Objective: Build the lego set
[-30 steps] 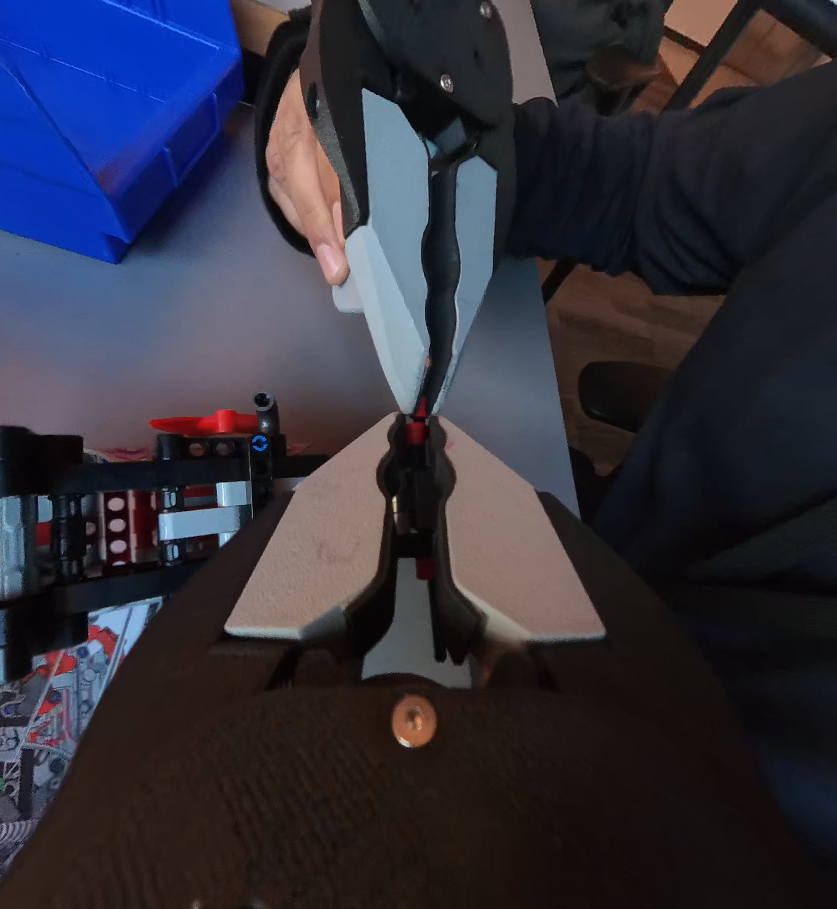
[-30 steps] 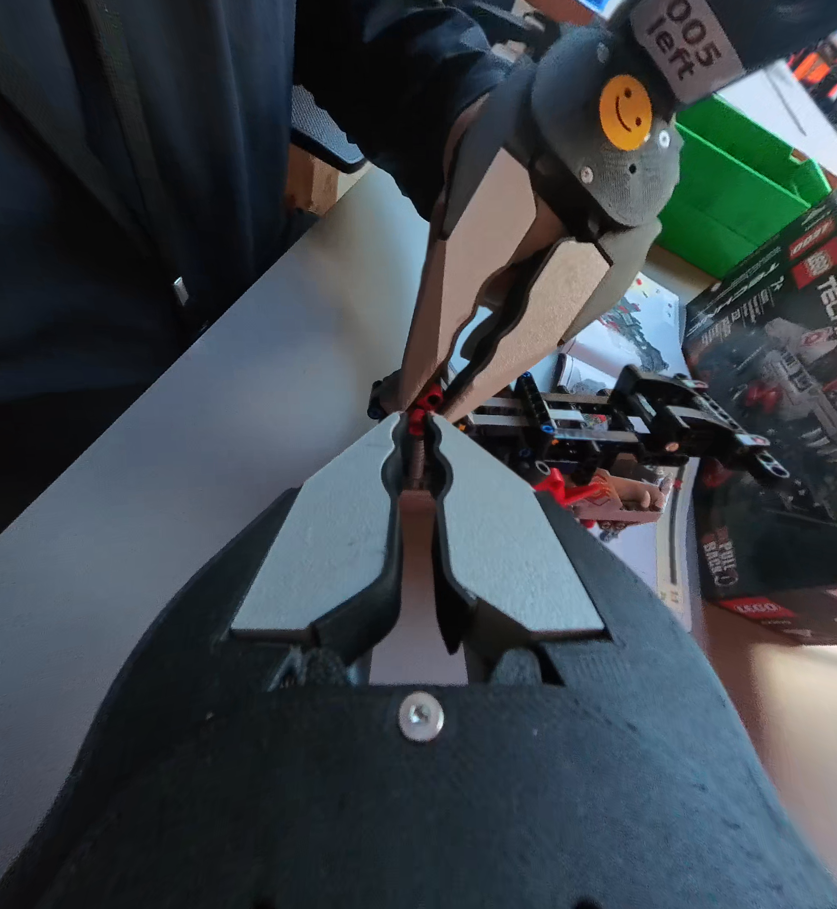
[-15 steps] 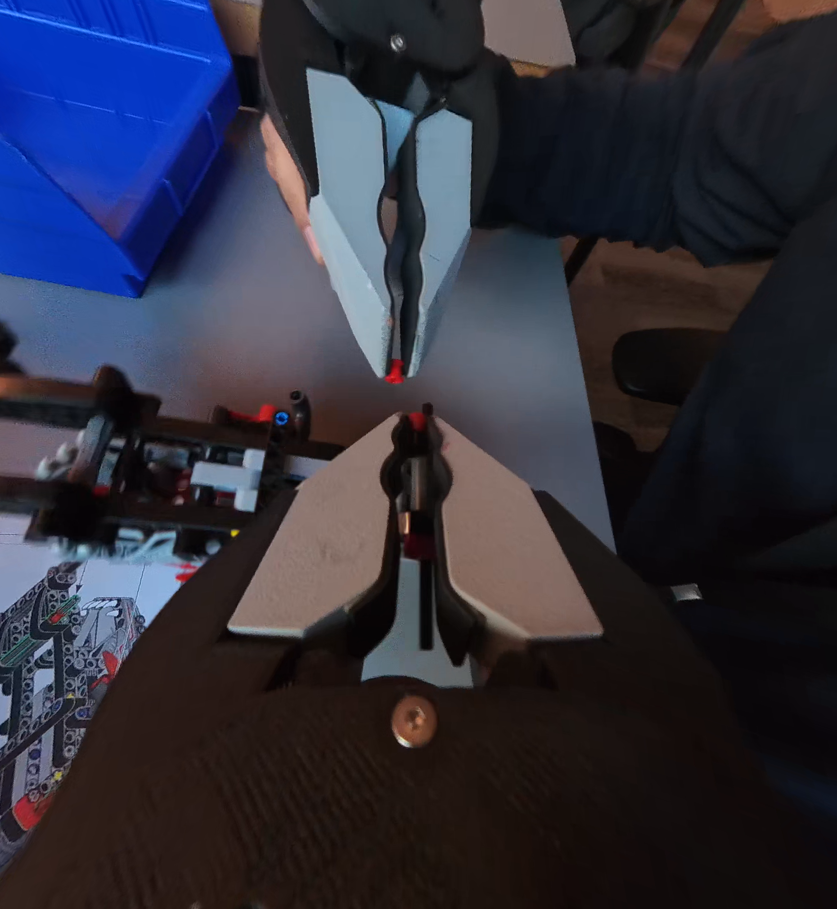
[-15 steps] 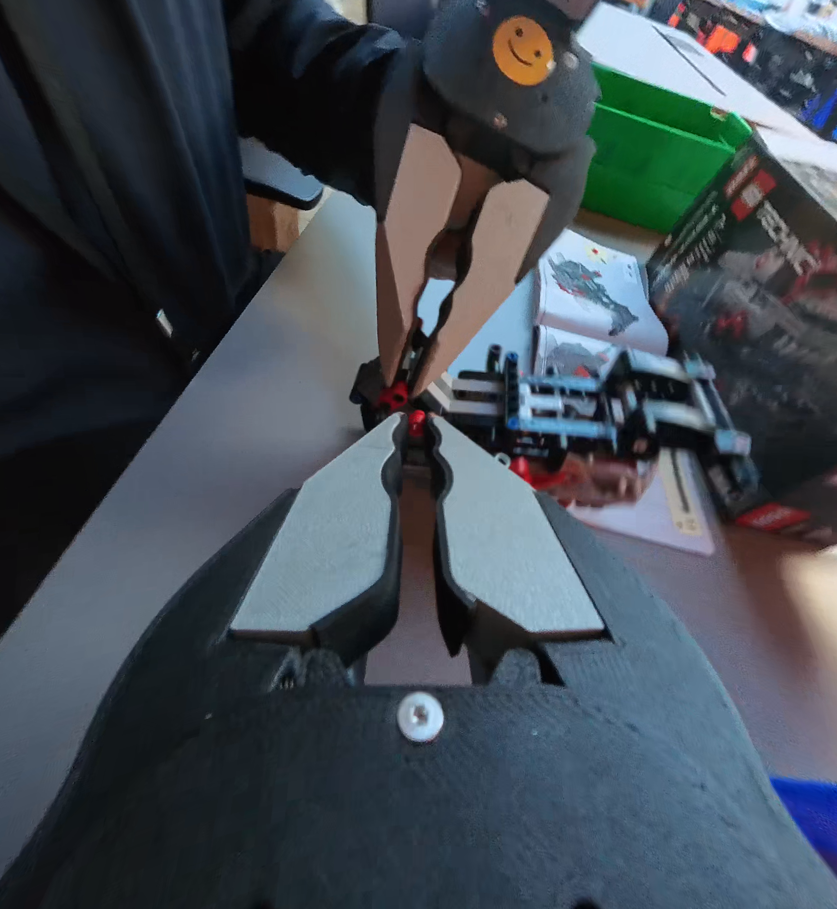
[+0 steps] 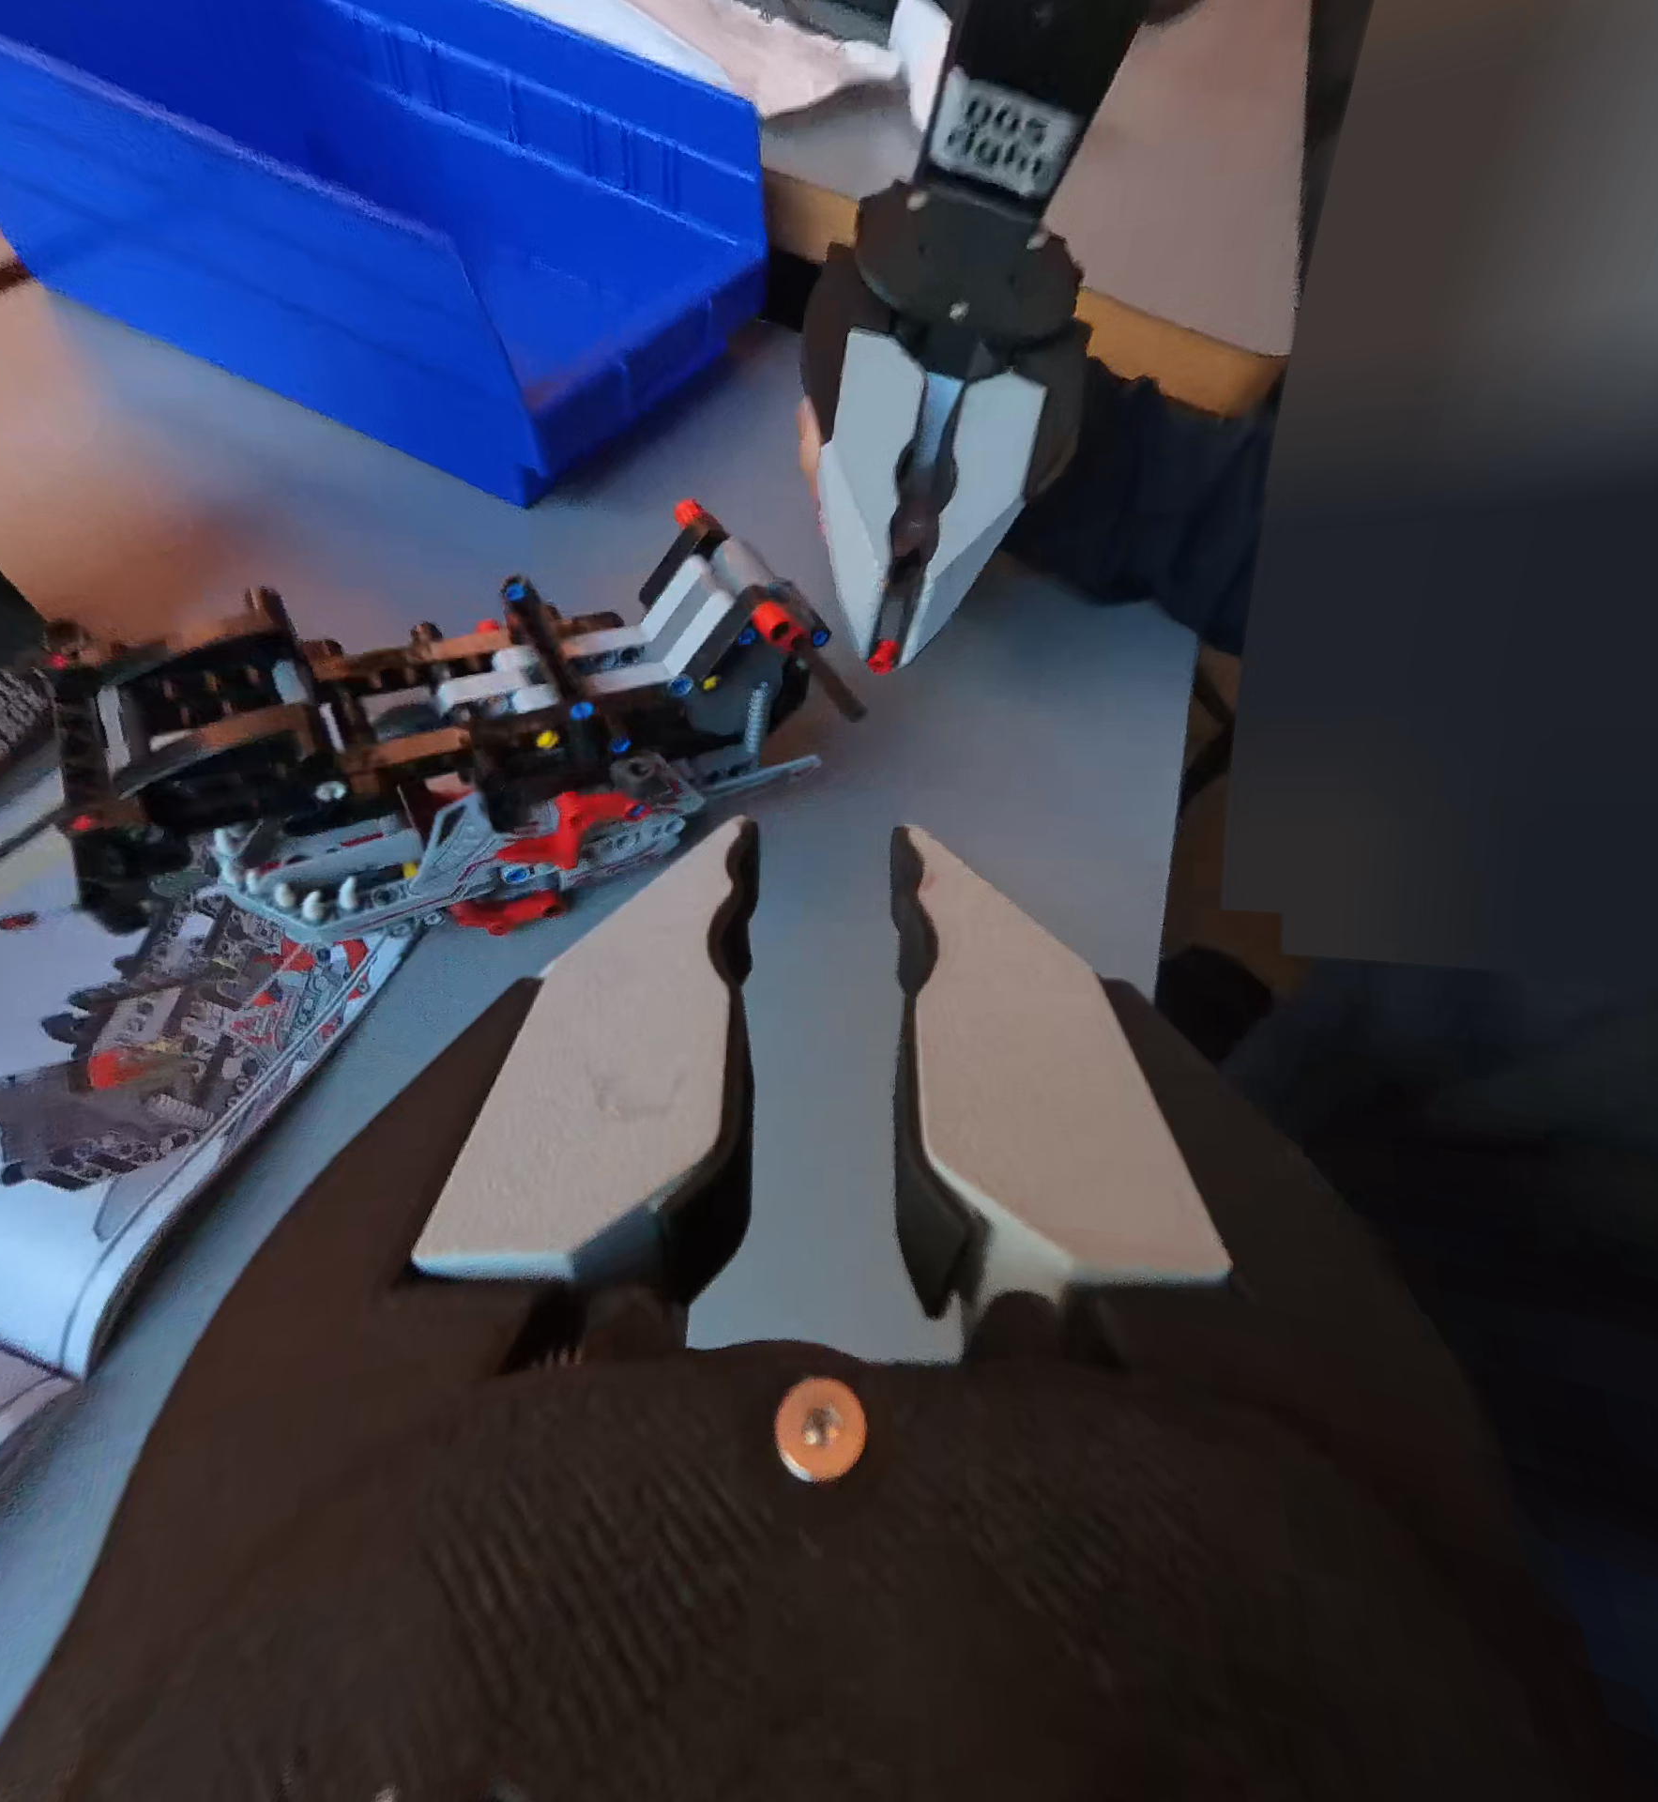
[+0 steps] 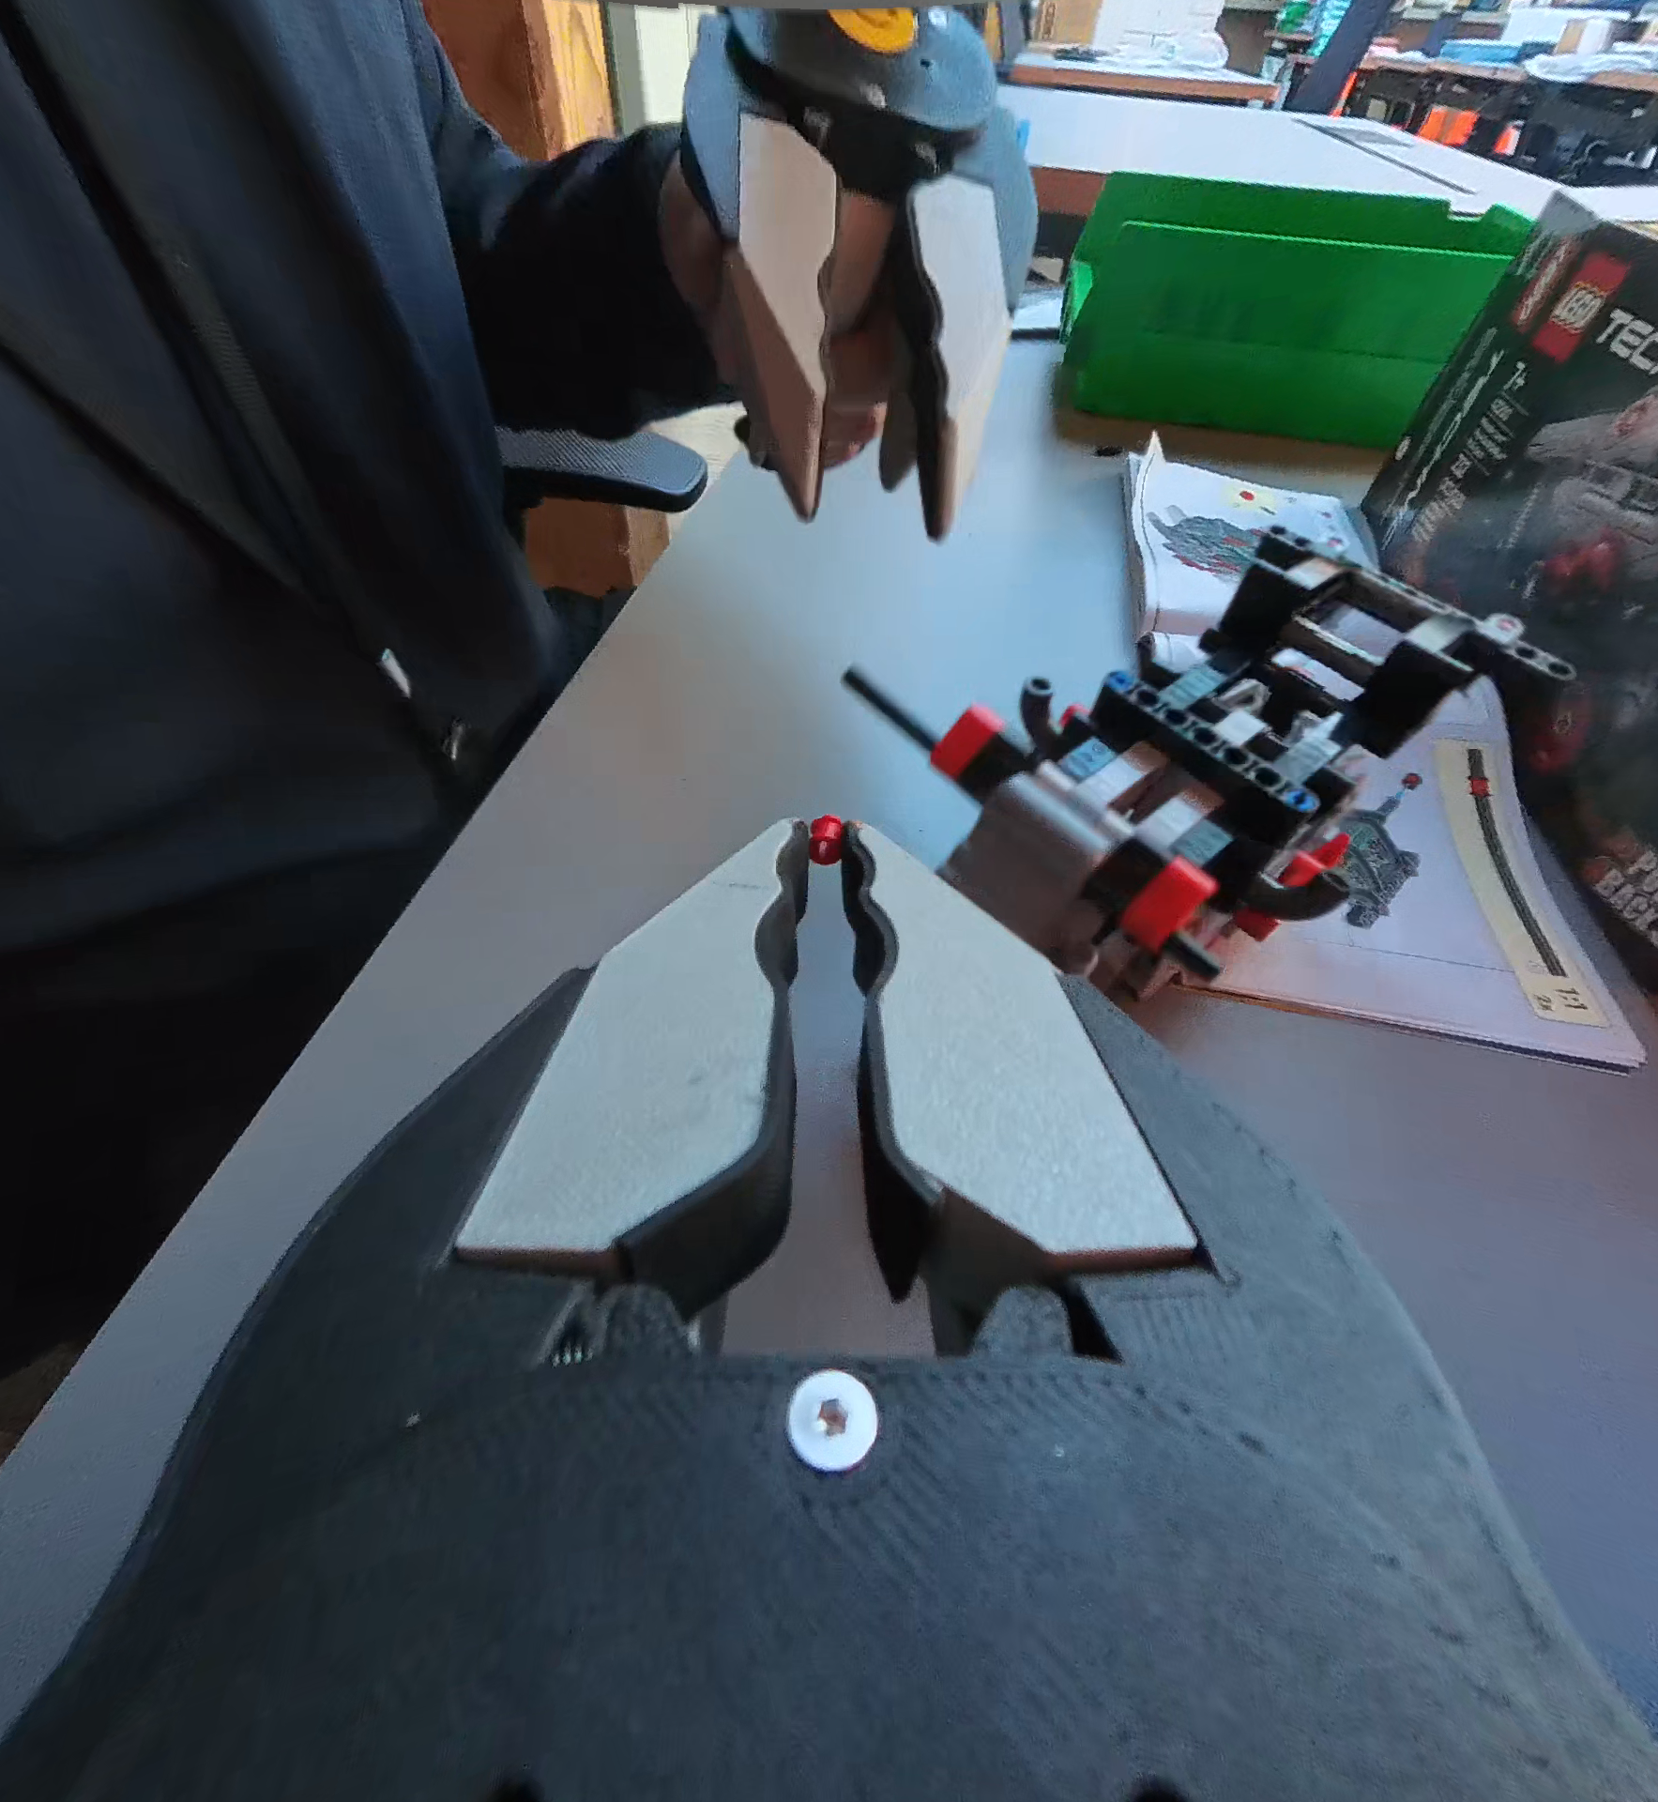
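The grey table (image 5: 1000,780) carries everything, and the half-built lego model (image 5: 435,731) sits on it as the landmark, partly on top of the open instruction booklet (image 5: 123,1053). Behind the model is a big blue bin (image 5: 366,224); only the left wrist view really shows that one. The right wrist view gives stuff the other doesn't: a green bin (image 6: 1273,302) behind the model, and the dark lego box (image 6: 1585,546) standing right beside the booklet.

The left gripper (image 5: 823,843) hangs just off the model's near side with its 2 fingers spread wide, nothing between them, touching nothing. The right wrist view shows it from the front, up off the table, same gap.

The right gripper (image 6: 823,839) is nearly closed, tips pinching a tiny red pin (image 6: 825,841). It's held in the air close to the model's end where a black axle (image 6: 888,704) sticks out, not touching it.
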